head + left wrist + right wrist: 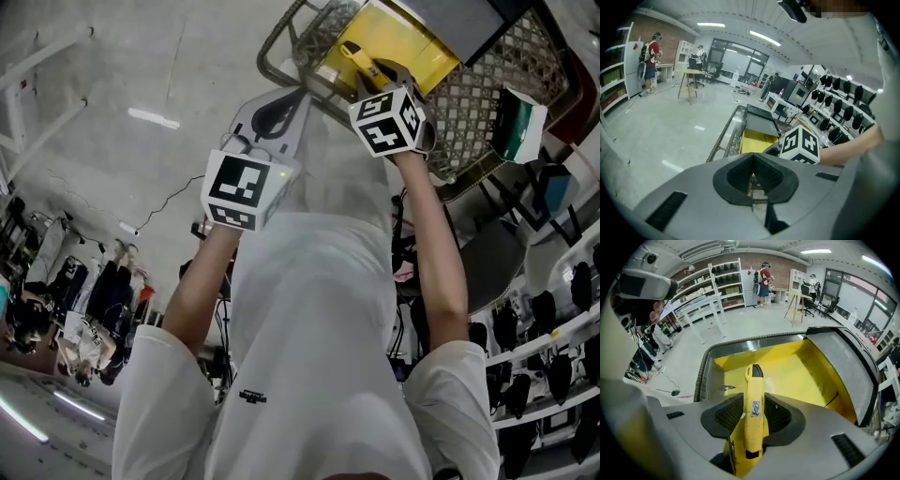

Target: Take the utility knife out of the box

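Observation:
The yellow utility knife (753, 380) stands between the jaws of my right gripper (753, 400), its dark tip pointing into the open yellow box (801, 371). The pads lie close along both sides of the knife and do not visibly squeeze it. In the head view the right gripper (380, 77) reaches steeply down into the box (398, 37), with the knife (354, 54) showing ahead of it. My left gripper (753, 161) is shut with nothing in it and hangs short of the box (752, 140); in the head view the left gripper (272, 117) is just left of the basket.
The box sits inside a wire mesh basket (487, 89), whose rim (701, 376) runs close on the left. A grey lid (843, 362) stands open on the box's right side. Desks, shelves and people are far off across the floor.

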Motion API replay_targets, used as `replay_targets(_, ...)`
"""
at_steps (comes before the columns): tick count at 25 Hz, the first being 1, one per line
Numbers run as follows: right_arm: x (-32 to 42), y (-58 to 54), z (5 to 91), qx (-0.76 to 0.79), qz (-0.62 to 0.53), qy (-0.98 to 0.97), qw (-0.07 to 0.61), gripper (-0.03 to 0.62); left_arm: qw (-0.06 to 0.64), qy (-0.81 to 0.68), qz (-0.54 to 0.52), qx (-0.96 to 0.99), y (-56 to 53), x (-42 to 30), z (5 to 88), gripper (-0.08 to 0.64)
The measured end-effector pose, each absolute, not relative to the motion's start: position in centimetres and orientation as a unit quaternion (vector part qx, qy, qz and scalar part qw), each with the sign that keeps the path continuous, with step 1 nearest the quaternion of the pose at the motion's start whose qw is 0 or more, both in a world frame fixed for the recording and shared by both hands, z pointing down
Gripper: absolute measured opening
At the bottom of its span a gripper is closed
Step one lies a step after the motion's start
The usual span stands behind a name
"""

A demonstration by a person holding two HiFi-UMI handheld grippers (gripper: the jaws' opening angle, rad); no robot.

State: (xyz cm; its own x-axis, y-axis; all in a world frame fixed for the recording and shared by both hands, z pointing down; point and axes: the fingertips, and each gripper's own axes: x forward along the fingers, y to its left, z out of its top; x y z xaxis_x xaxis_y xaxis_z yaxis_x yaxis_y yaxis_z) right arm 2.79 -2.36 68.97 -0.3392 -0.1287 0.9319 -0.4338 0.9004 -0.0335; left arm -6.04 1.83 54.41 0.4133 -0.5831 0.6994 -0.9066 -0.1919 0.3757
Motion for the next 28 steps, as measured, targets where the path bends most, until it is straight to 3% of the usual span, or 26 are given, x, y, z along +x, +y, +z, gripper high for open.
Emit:
replay_targets(12,3.3,-2.3,69.6,0.185,0.166,-0.789,0.563,0.103,0.387,-0.500,0.201,0.748,1.9,-5.4,54.2,0.000)
replay_targets(28,3.7,-4.8,55.0,0.292,0.159,-0.841,0.428,0.103,0.347,-0.502,0.181,0.771,0.3,-5.1,46.4,-0.002)
